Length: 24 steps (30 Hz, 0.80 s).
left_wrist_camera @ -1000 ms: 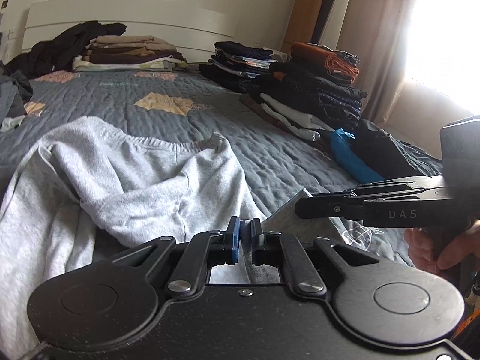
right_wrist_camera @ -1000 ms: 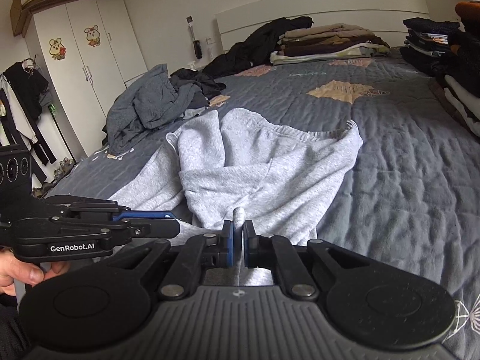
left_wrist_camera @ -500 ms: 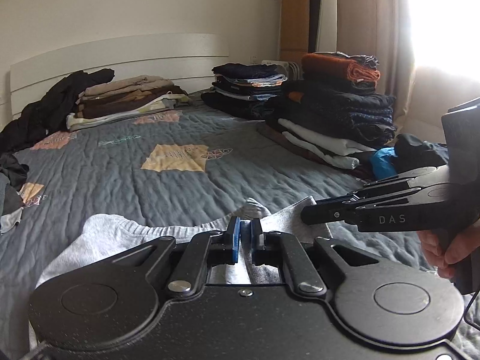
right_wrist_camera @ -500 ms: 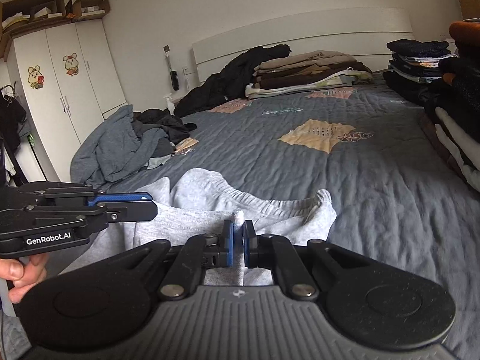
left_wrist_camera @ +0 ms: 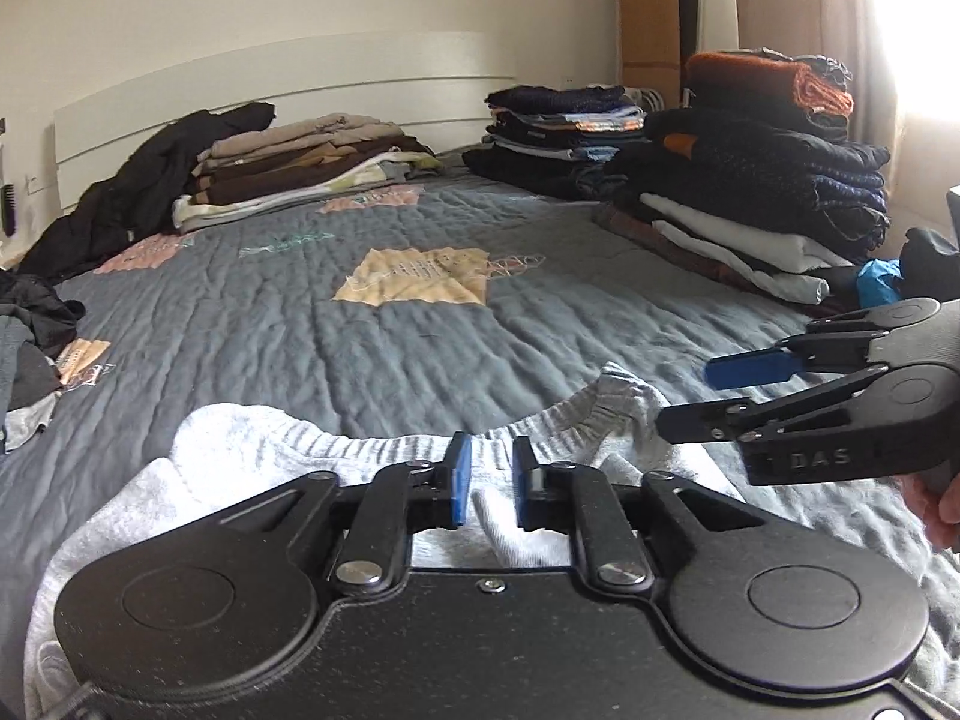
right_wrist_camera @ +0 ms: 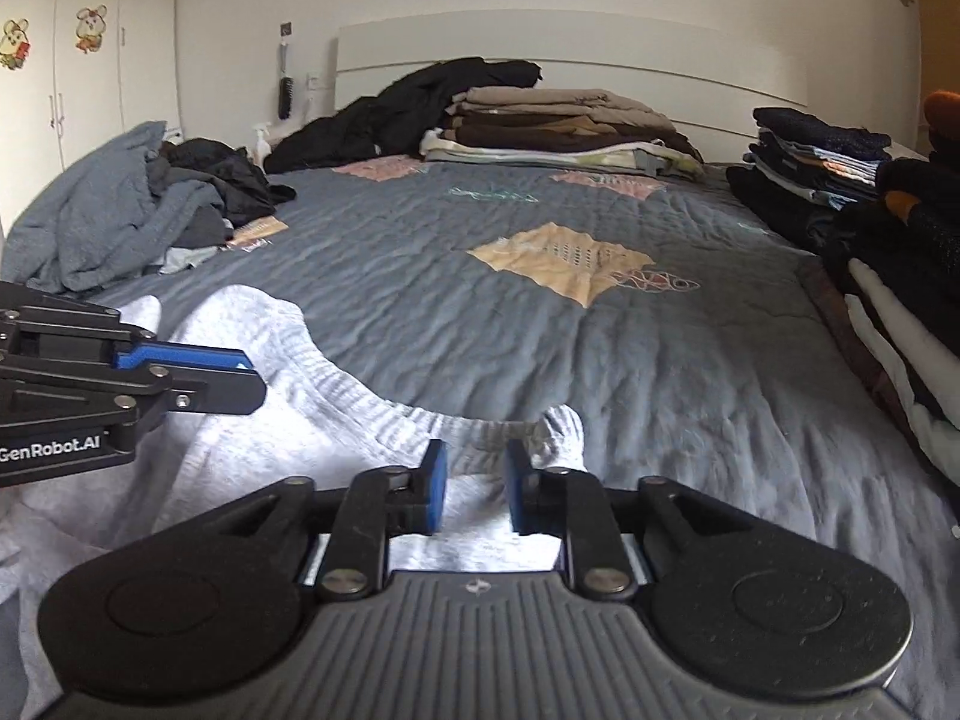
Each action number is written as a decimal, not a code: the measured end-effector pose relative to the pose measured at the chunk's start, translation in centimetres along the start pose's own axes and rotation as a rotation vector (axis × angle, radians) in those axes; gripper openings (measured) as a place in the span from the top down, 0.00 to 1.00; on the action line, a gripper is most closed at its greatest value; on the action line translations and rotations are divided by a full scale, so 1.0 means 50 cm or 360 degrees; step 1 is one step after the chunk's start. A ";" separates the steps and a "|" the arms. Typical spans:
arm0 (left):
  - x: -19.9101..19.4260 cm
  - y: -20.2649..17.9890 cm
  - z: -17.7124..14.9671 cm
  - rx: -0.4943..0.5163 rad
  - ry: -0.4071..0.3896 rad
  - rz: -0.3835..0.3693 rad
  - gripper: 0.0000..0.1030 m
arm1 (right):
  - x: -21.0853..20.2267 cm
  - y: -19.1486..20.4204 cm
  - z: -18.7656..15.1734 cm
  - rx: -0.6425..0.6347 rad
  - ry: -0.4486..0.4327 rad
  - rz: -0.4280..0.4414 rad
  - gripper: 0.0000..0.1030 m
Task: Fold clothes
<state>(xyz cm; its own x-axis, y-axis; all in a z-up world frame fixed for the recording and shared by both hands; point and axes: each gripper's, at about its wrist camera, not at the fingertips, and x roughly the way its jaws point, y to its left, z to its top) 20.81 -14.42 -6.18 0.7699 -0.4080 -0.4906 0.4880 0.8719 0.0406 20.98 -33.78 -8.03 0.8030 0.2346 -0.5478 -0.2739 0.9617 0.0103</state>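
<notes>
Grey garment (left_wrist_camera: 252, 456): one, between two opening grippers, left gripper (left_wrist_camera: 487, 483), right gripper (right_wrist_camera: 470, 495).

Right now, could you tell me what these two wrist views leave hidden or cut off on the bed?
- Grey garment: in both views its near part lies under the camera's own gripper body, so the fold cannot be judged.
- Left gripper, jaws opening: a cloth ridge stands between the pads; contact unclear.
- Right gripper, jaws opening: cloth below, no grip visible.
- Folded stack: cut off by the right-wrist frame edge.
- Person's hand: cropped at the left-wrist edge.
</notes>
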 end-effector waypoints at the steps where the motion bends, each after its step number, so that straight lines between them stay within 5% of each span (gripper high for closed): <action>1: -0.018 0.008 0.000 -0.0023 -0.0021 0.0006 0.57 | -0.007 -0.004 -0.003 0.0003 -0.0004 -0.0002 0.50; 2: -0.035 0.015 0.000 -0.0045 -0.0042 0.0013 0.46 | -0.021 -0.009 -0.005 0.0012 -0.0021 -0.0005 0.46; 7: -0.178 0.012 -0.023 -0.0130 -0.0063 -0.0082 0.45 | -0.146 -0.031 -0.029 0.0138 -0.0098 0.0136 0.41; 15: -0.399 -0.096 -0.170 -0.0333 0.0220 -0.0410 0.45 | -0.372 0.019 -0.152 -0.0049 0.0124 0.0402 0.41; 24: -0.433 -0.163 -0.275 -0.0468 0.0356 -0.0432 0.45 | -0.495 0.069 -0.286 -0.0185 0.0372 0.0470 0.41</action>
<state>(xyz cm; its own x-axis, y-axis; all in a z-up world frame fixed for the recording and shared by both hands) -5.48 -8.99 -7.89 0.5071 -0.5920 -0.6265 0.4973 0.7946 -0.3483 -7.41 -38.27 -6.40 0.5421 0.4474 -0.7113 -0.5442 0.8319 0.1085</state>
